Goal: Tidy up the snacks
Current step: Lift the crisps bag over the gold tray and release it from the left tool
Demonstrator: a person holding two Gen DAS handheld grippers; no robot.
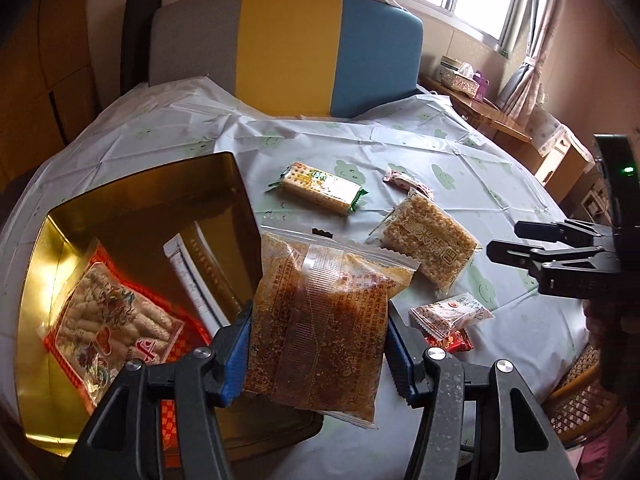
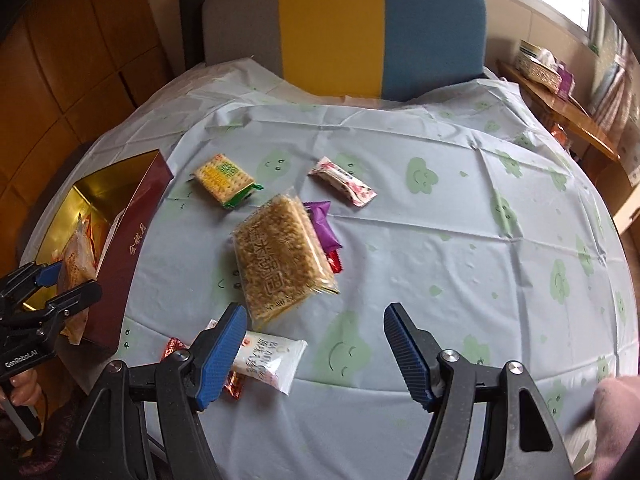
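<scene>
My left gripper point(image 1: 318, 344) is shut on a clear bag of brown crumbly snack point(image 1: 320, 320), held above the near right edge of the gold-lined box point(image 1: 44, 248). The box holds a red-trimmed pack of rolls point(image 1: 108, 320) and a white packet point(image 1: 196, 276). My right gripper point(image 2: 316, 344) is open and empty, low over the table near a white snack pack point(image 2: 272, 360). On the cloth lie a puffed rice cake pack point(image 2: 280, 256), a cracker pack point(image 2: 224, 178), a pink-white candy bar point(image 2: 342, 182), a purple wrapper point(image 2: 324, 226) and small red wrappers point(image 2: 334, 260).
The round table has a pale blue cloth point(image 2: 440, 220) with green cloud faces. A grey, yellow and blue chair back point(image 2: 340, 32) stands at the far edge. The box's maroon outer wall point(image 2: 128, 240) stands at the left. A wooden side table point(image 2: 560, 112) is far right.
</scene>
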